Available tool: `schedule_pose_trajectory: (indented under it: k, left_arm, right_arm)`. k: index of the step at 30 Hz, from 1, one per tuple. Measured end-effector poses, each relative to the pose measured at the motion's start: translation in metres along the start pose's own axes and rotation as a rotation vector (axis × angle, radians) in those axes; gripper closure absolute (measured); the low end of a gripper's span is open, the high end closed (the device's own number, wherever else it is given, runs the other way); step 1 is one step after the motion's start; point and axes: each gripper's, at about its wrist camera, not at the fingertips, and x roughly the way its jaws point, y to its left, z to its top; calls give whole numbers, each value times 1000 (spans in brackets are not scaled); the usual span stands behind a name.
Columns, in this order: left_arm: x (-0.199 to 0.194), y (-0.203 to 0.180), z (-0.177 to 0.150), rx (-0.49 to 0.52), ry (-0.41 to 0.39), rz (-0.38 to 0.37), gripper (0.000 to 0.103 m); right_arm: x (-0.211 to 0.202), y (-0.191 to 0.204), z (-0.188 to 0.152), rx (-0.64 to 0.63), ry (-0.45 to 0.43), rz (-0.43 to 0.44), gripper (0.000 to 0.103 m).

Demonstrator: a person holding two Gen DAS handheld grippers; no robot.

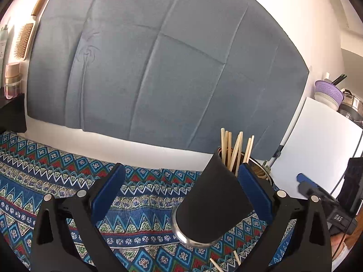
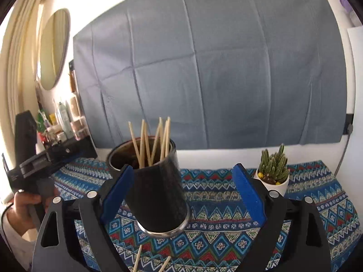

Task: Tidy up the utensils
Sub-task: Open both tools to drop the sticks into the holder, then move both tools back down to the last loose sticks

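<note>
Black cylindrical holder [image 2: 158, 195] with metal rim, standing on patterned blue cloth [image 2: 317, 215], tilted in both fisheye views. Wooden chopsticks [image 2: 154, 142] bunched inside, tips fanned above the mouth. Two loose chopsticks [image 2: 138, 258] lying on cloth just near of holder, at lower frame edge.

Right gripper [image 2: 183, 195]: fingers spread wide, blue pads [image 2: 249, 195] clear on the right side; left pad close beside holder wall, contact not resolvable. Holder sitting between the fingers, toward the left one. Nothing gripped.

Left gripper [image 1: 179, 195]: fingers likewise wide. Same holder [image 1: 213, 206] between them, close to the right-hand pad [image 1: 254, 192], left pad well apart from it. No grip visible.

Seen from right wrist view: left gripper at far left, held by a hand [image 2: 25, 206] with pale sleeve. Seen from left wrist view: right gripper [image 1: 313, 187] at right edge, blurred.

Small potted succulent [image 2: 273, 172] in white pot on cloth, right of holder. Grey-blue creased fabric [image 2: 215, 68] hung on wall behind. Round mirror [image 2: 53, 49] and shelf of bottles [image 2: 61, 117] far left. Hairbrush [image 1: 25, 40] on wall, stacked bowls and lilac colander [image 1: 326, 90] far right.
</note>
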Motion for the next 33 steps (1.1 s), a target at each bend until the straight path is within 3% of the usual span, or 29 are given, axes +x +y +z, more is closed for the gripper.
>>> schedule_pose_trajectory:
  k: [2,5,9,15,18,24,33]
  left_arm:
    - [-6,7,-5,-34,19,-6,6]
    - [-12,14,-18,-62,60,30,6]
    - [-6,17,-39,-103,183,142,6]
    - [1,-11,-69,25,331,98,6]
    - [9,-24,-84,79,388,100,6]
    - [23,-35,-111,129,474,104,6]
    - [41,-60,-136,213,567,103,6]
  right_arm:
    - [-10,3,-1,-8,20,27,15]
    - [-10,7,-16,13,142,17,14]
    - [11,13,-57,5,351,-90,14]
    - [32,14,-109,-21,584,-105,14]
    - [34,16,-122,-44,623,-115,14]
    - [25,26,-135,-118,616,-133,14]
    - [22,22,-145,-59,622,-133,8]
